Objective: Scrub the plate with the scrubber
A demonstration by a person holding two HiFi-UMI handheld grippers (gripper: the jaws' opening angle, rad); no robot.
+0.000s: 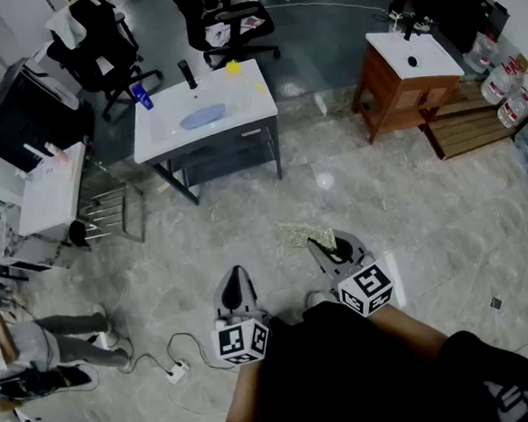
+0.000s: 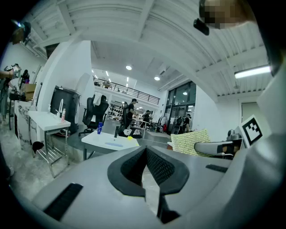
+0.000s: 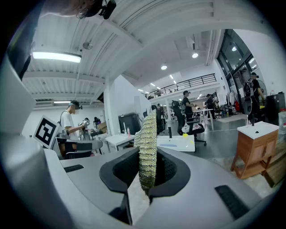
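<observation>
- We found the left gripper (image 2: 145,150) with its jaws closed together and nothing between the pads.
- We found the right gripper (image 3: 147,156) clamped on the scrubber (image 3: 146,134). It was a yellow-green mesh pad that stood on edge between the pads and projected past the jaw tips.
- In the head view, we saw both grippers held side by side above the floor (image 1: 409,203). Each pointed slightly below level toward the sink table (image 1: 246,102).
- We located the plate (image 1: 203,117), blue and oval, lying flat on the white top of the sink table.
- The plate was well apart from both grippers, and neither the scrubber nor a jaw touched it.
- On the same table we noted a black faucet (image 1: 187,73) at the far edge and a blue bottle (image 1: 142,98) at the far left corner. A small yellow item (image 1: 233,68) lay just beside the faucet.
- We noted a wooden cabinet (image 1: 400,90) with a white basin top, standing apart to the right of the sink table.
- Black chairs (image 1: 231,21) stood beyond the sink table.
- A white power strip (image 1: 177,373) with its cable lay on the floor, left of the left gripper.
</observation>
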